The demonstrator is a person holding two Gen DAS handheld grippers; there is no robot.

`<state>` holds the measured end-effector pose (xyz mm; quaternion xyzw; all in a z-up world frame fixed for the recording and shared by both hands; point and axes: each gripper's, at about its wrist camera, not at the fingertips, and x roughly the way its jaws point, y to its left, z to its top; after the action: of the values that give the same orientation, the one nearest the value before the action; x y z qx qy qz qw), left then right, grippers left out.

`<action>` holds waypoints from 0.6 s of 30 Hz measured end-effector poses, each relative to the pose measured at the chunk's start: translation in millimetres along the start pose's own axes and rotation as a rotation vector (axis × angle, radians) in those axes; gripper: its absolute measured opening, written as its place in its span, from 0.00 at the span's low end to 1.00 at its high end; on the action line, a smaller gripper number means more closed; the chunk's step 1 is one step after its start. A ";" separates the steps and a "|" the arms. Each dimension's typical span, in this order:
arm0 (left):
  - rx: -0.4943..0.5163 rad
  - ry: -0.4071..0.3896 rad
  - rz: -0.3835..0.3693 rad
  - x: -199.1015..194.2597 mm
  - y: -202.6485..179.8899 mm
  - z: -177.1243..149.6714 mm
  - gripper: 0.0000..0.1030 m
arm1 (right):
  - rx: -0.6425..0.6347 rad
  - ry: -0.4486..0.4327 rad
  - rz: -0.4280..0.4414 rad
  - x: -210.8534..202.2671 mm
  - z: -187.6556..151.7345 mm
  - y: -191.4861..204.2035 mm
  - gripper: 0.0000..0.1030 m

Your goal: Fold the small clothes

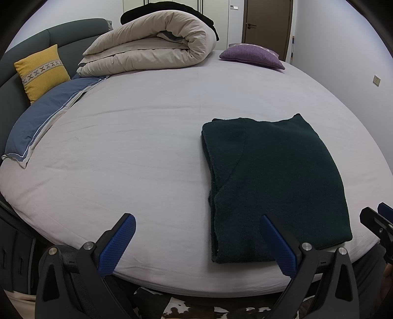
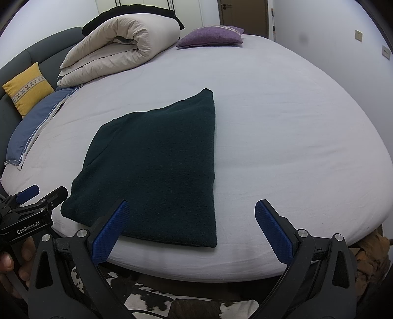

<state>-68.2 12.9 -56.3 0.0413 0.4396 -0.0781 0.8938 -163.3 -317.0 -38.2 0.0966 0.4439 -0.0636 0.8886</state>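
Your left gripper and right gripper both hover spread wide and empty at the bed's near edge. The folded sweater lies flat on the pale sheet. A rolled duvet, pillows and a door stand beyond.

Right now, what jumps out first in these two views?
The dark green folded garment lies flat on the pale bed sheet near the front edge, stark against it. Both grippers hover open before it, holding nothing: the left gripper with the garment by its right finger, the right gripper with it by its left finger. At the back sit a rolled beige duvet, a yellow cushion and a purple cushion.
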 end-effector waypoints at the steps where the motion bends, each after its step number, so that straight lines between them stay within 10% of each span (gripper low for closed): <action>1: 0.001 0.000 -0.001 0.2 0.7 1.0 1.00 | 0.000 0.000 0.000 0.0 -0.1 0.1 1.00; 18: 0.009 0.003 -0.011 0.0 1.7 3.4 1.00 | 0.000 0.001 0.002 0.5 0.5 -0.1 1.00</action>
<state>-65.2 14.1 -54.2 0.0431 0.4408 -0.0852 0.8925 -162.7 -317.3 -38.3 0.0972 0.4441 -0.0629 0.8884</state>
